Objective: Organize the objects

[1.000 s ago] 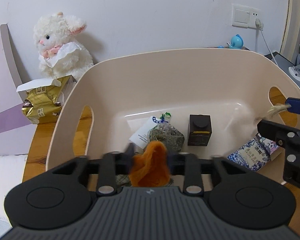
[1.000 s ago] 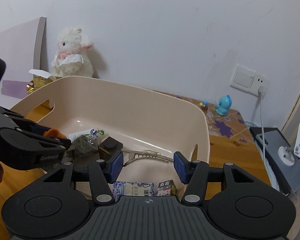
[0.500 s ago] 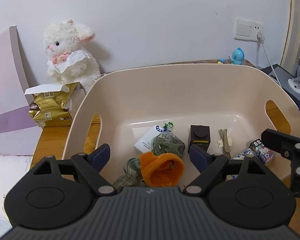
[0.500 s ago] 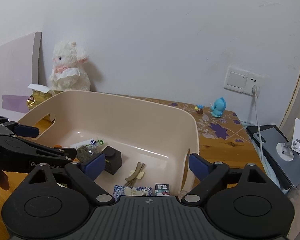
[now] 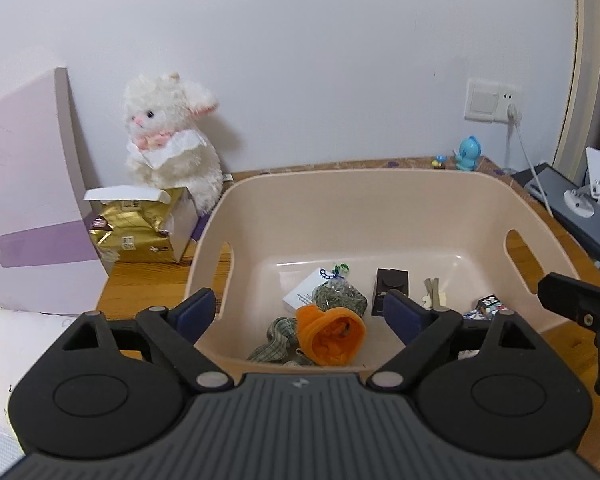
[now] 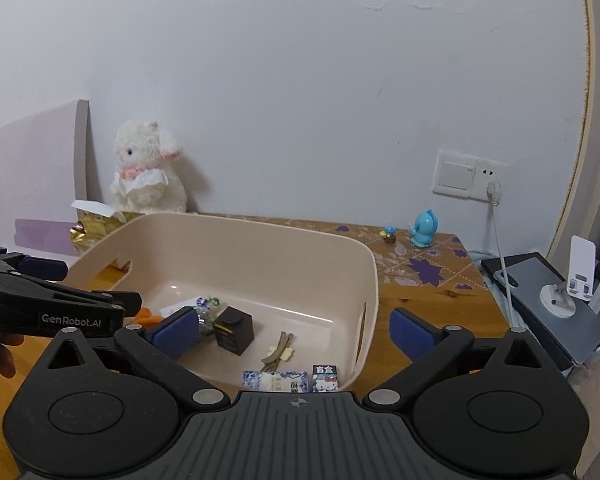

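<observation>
Above the near rim of the beige bin (image 5: 380, 184), both the left gripper (image 5: 300, 314) and right gripper (image 6: 294, 326) hang released and empty, so, with the orange pouch (image 5: 330, 336) lying inside, each should probably lift clear without clipping the wall.

Dim, even indoor light, bluish cast. Soft shadow at 3 o'clock of plush lamb (image 5: 172, 140). Sharp focus, strong fisheye bending, dark corner vignetting.

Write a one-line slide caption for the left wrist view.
Open left gripper above a beige bin holding an orange cloth, a black box and a hair clip.
</observation>
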`<act>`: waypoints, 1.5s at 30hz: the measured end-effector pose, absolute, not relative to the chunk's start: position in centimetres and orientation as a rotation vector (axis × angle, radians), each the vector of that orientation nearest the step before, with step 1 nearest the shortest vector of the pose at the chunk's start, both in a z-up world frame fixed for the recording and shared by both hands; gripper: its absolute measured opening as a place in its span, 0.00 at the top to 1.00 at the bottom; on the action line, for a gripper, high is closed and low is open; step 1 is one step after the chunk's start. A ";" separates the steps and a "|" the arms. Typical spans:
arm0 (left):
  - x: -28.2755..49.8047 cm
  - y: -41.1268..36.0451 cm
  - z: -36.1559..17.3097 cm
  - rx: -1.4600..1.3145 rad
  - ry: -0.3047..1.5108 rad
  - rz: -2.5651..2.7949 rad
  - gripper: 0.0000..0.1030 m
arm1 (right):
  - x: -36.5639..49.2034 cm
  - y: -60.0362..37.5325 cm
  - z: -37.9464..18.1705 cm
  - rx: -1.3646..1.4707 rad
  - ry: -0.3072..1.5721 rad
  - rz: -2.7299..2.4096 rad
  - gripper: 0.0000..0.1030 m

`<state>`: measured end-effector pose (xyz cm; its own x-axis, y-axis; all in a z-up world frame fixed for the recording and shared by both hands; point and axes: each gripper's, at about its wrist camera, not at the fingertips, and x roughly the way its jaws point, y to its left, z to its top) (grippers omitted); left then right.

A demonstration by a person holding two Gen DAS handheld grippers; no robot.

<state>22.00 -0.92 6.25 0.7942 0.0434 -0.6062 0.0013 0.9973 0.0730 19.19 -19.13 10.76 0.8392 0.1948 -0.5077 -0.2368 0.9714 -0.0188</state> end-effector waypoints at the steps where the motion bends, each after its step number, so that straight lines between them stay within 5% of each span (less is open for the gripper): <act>1: 21.4 -0.9 6.6 0.067 0.644 0.023 0.11 | 18.6 -19.1 11.0 -0.086 0.520 0.227 0.00; 45: 1.9 -0.7 9.0 0.046 0.547 0.035 0.11 | 2.1 -22.5 13.5 0.014 0.504 0.290 0.00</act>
